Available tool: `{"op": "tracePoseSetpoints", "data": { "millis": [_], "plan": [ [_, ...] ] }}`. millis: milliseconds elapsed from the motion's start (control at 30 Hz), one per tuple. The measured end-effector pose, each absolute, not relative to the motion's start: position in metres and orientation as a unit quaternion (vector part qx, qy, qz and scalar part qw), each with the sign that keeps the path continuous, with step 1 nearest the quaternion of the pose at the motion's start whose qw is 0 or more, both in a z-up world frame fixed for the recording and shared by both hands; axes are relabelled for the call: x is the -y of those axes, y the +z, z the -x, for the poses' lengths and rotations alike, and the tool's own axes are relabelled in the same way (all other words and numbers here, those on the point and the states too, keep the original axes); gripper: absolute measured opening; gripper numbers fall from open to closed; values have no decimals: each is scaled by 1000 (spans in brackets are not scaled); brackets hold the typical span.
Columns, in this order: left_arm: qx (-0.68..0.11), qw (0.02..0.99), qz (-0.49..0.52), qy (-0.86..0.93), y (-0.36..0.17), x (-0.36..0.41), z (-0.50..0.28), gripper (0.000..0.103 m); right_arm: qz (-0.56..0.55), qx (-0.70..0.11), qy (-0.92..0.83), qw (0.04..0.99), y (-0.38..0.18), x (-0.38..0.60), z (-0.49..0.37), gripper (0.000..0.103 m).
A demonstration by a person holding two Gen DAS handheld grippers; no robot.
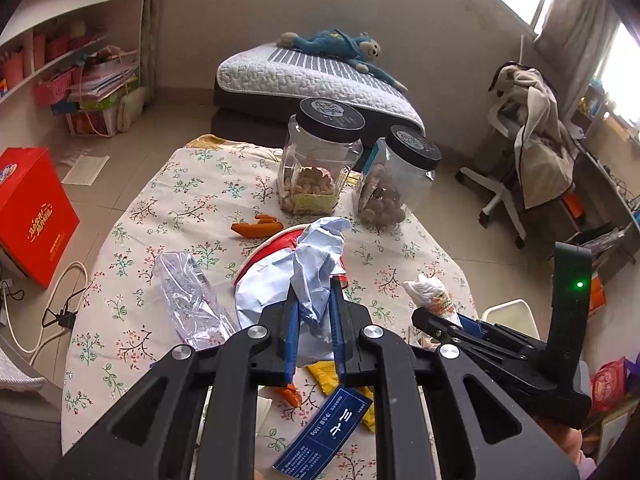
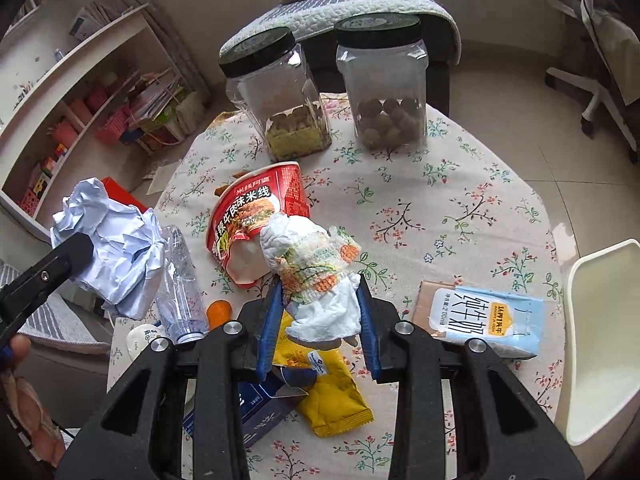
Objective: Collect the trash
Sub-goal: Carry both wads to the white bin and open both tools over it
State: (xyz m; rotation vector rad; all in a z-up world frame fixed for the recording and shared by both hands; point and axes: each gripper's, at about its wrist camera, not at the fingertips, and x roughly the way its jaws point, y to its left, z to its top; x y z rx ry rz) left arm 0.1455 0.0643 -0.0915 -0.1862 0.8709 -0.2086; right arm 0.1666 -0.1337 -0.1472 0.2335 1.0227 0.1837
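My left gripper [image 1: 315,294] is shut on a crumpled pale blue paper ball [image 1: 320,256], held above the floral tablecloth [image 1: 192,200]. In the right wrist view that paper ball [image 2: 112,248] hangs at the left. My right gripper [image 2: 319,286] is shut on a crumpled white tissue with an orange and green print [image 2: 316,272], lifted off the table. On the cloth lie a tipped red noodle cup [image 2: 256,216], a crushed clear bottle [image 2: 180,280], a yellow wrapper [image 2: 332,396], a flattened blue milk carton [image 2: 484,316] and orange peel [image 1: 256,226].
Two clear jars with black lids [image 1: 320,160] [image 1: 400,180] stand at the table's far edge. A blue box [image 1: 324,440] lies near me. A white chair [image 2: 600,340] stands at the right. On the floor to the left sit a red carton [image 1: 32,212] and cables.
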Motion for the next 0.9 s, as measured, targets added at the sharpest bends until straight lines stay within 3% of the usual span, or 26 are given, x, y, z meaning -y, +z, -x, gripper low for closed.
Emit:
{"op": "tracePoseSetpoints", "data": {
  "millis": [767,900],
  "plan": [
    [-407,894,58,-180,-97,39,-117,14,-99,-402,-140,900,-109,305,-116,33],
    [-401,893,36,-202,-96,75,-109,14,-99,-396,-185,894,-109,337,-105,41]
  ]
}}
